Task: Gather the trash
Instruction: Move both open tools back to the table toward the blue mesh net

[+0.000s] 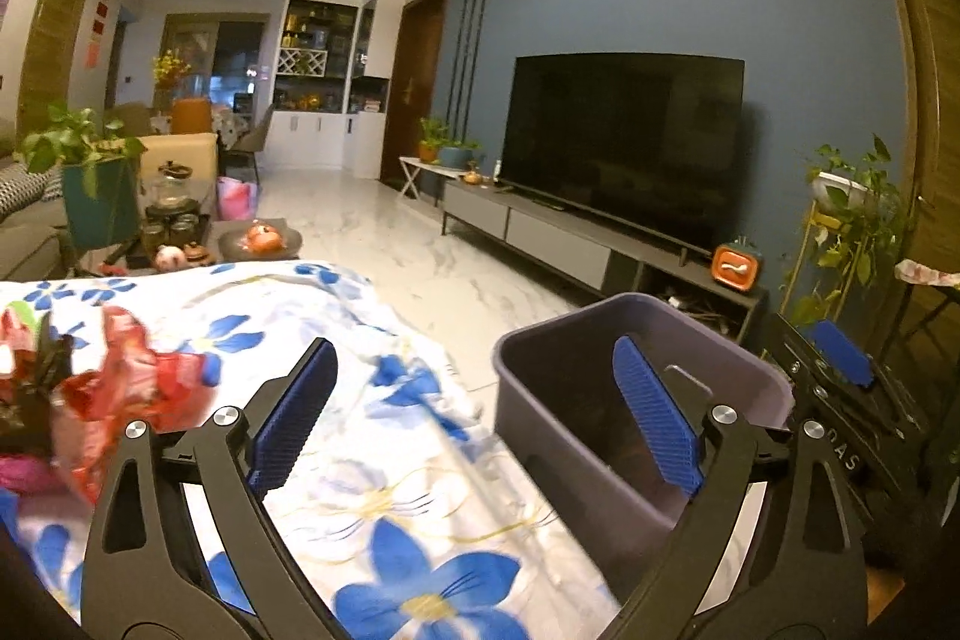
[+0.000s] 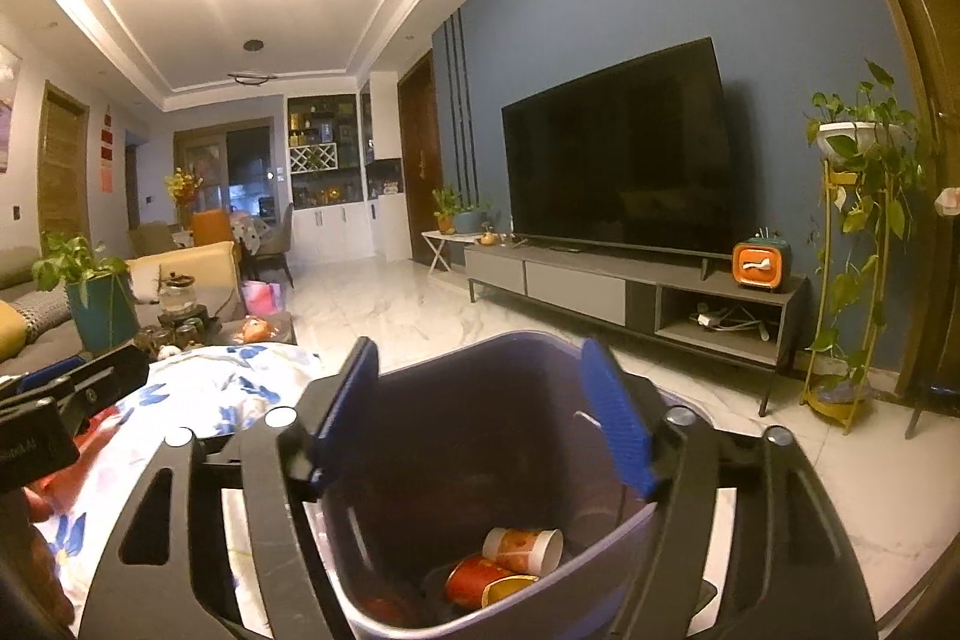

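Left wrist view: the left gripper (image 1: 474, 412) has its jaws spread wide and empty over the floral cloth (image 1: 372, 508); red wrappers (image 1: 120, 388) lie far left, the purple bin (image 1: 636, 400) right.

Right wrist view: the right gripper (image 2: 480, 412), jaws apart and empty, hangs above the bin (image 2: 456, 436), where paper cups (image 2: 510, 562) lie.
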